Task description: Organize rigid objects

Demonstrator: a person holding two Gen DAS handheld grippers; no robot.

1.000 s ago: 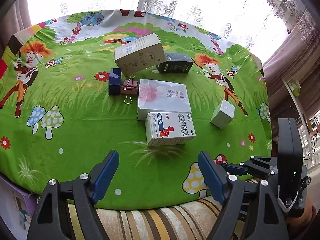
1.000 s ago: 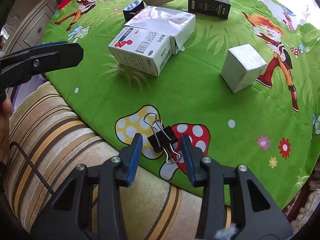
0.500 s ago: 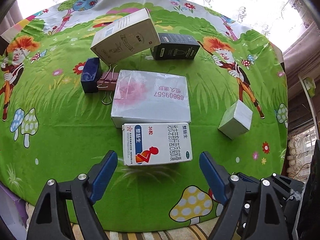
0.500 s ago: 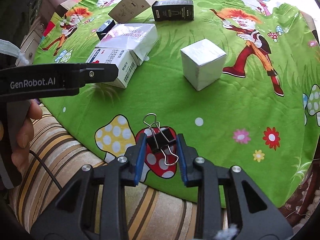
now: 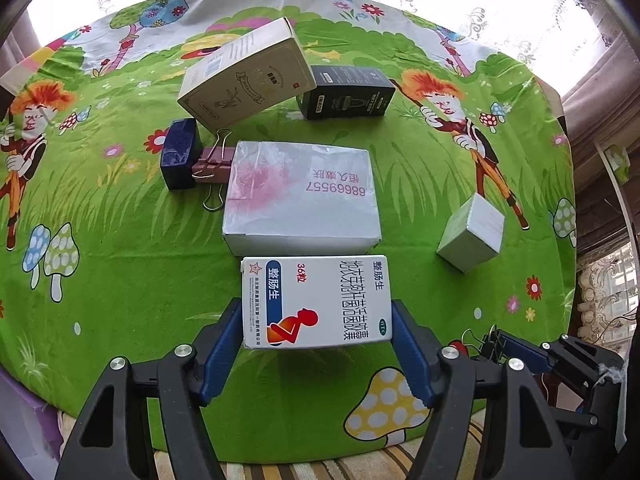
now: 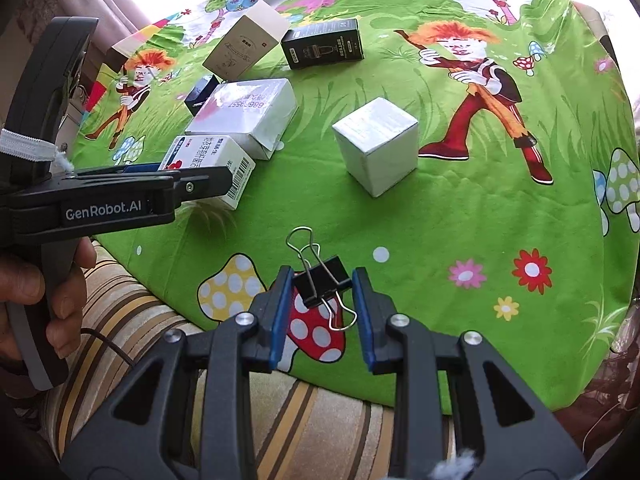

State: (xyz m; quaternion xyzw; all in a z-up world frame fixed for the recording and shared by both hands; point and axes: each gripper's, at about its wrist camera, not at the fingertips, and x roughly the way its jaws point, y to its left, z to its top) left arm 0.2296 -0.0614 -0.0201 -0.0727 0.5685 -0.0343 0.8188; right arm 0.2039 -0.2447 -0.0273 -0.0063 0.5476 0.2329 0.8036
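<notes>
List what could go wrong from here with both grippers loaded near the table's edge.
1. The left gripper has just been closing, and its fingers flank only the near end of the medicine box. Lifted, the box may tip or slip.
2. The right gripper pinches the black binder clip with its wire handles loose; the clip may twist out.
3. The two grippers work close together near the tablecloth edge, so they may bump, and a dropped item could fall off.
</notes>
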